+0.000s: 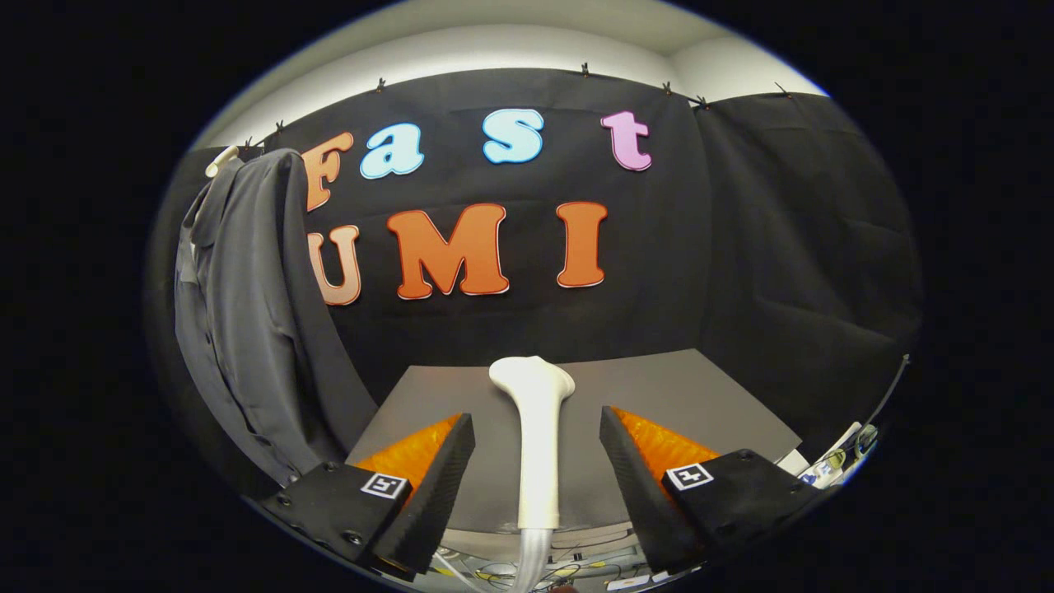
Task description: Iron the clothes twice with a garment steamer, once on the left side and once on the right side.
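Gripper: I saw my gripper (537,449) with its two fingers spread wide, one on each side of the steamer, and a clear gap between each finger and the handle. Neither finger touched anything, so I had hold of nothing.

Garment steamer: the white garment steamer (537,436) stood upright between the fingers, its long handle running up the middle of the gap and its broader head at the top, a little beyond the fingertips. The head looked turned toward the back wall; I could not make out its steam face.

Hose: a pale hose (533,560) came out of the bottom of the handle and dropped away below the table's near edge.

Table: the grey table (708,395) lay ahead of and under the fingers, reaching back to the black cloth wall. Whether the steamer's base rested on the table or in a holder at its near edge, I could not tell.

Clothes: a dark grey shirt (247,313) hung well to the left of the fingers, beyond the table's left side, against the black cloth. It hung from a white hanger (221,161) whose end showed at the top, and its buttoned front ran down toward the table's level.

Cables: some loose cables (848,449) lay off the table's right corner, apart from the steamer.
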Demonstrator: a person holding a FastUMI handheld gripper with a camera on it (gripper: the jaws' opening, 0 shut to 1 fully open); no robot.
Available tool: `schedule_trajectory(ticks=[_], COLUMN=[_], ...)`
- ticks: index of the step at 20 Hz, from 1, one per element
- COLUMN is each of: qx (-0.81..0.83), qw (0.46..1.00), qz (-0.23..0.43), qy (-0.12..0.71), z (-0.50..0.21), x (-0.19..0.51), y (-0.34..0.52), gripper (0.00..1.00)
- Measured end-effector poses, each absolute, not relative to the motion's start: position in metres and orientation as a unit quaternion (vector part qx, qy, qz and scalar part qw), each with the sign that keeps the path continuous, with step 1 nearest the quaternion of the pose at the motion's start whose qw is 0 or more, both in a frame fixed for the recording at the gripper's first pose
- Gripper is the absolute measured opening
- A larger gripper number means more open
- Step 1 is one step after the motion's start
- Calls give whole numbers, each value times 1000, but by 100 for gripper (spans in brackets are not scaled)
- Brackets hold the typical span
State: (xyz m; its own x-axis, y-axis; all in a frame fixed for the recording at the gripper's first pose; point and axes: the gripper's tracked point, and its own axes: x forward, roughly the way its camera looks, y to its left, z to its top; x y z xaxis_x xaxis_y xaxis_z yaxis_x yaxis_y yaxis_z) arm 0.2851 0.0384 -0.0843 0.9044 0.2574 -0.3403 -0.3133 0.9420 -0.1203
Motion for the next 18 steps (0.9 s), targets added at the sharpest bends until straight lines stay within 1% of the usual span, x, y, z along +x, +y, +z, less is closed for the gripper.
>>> schedule_trajectory(ticks=[8, 18], qx=[-82, -55], qw=[957, 936], qz=[140, 134], qy=[239, 322], z=[-136, -185], x=[337, 353], y=[46, 41], gripper=[99, 98])
